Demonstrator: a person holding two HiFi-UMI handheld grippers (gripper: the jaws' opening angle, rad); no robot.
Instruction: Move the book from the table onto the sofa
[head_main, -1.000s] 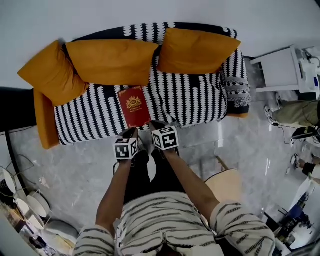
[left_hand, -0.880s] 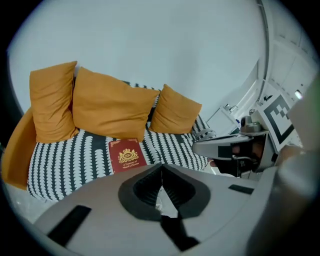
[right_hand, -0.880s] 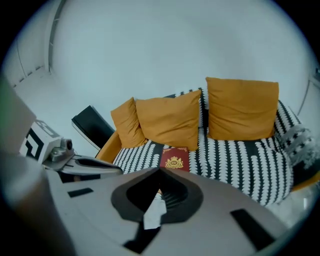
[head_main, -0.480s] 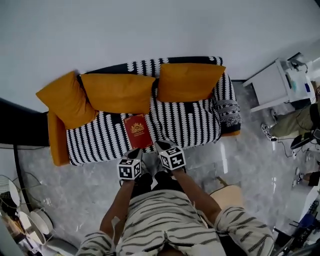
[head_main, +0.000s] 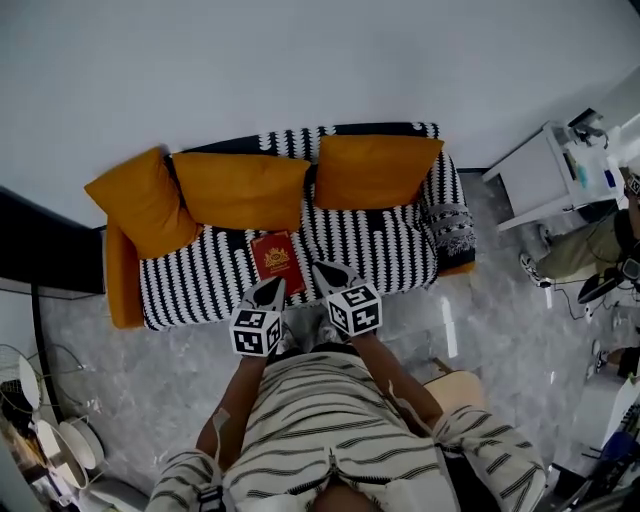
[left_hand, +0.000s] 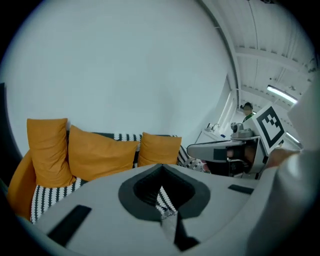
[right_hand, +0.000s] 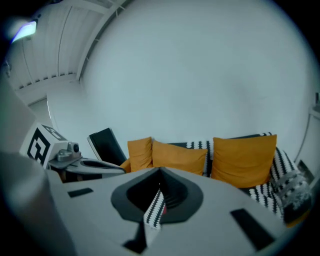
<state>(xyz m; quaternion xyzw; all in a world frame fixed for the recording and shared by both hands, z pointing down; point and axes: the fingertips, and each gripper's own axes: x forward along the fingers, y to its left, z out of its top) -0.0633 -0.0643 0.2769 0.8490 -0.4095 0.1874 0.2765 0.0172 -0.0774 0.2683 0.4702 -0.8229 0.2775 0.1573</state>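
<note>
Grippers come first: your left gripper (head_main: 272, 288) and right gripper (head_main: 326, 271) are both clenched on nothing, and each gripper view shows only striped fabric past the closed tips. Over the last second you have lifted them and drawn back, so the sofa (head_main: 395, 250) looks smaller in the head view. The red book (head_main: 277, 262) has not shifted. It lies flat on the striped seat near the front edge, just below the middle cushion (head_main: 240, 190) and apart from both grippers, so the move looks finished to me. Grey marbled floor (head_main: 170, 370) runs under you to the sofa. Behind the book, three orange cushions lean on the backrest against a bare pale wall (head_main: 300, 60), and a white cabinet (head_main: 540, 180) stands off to the right.
</note>
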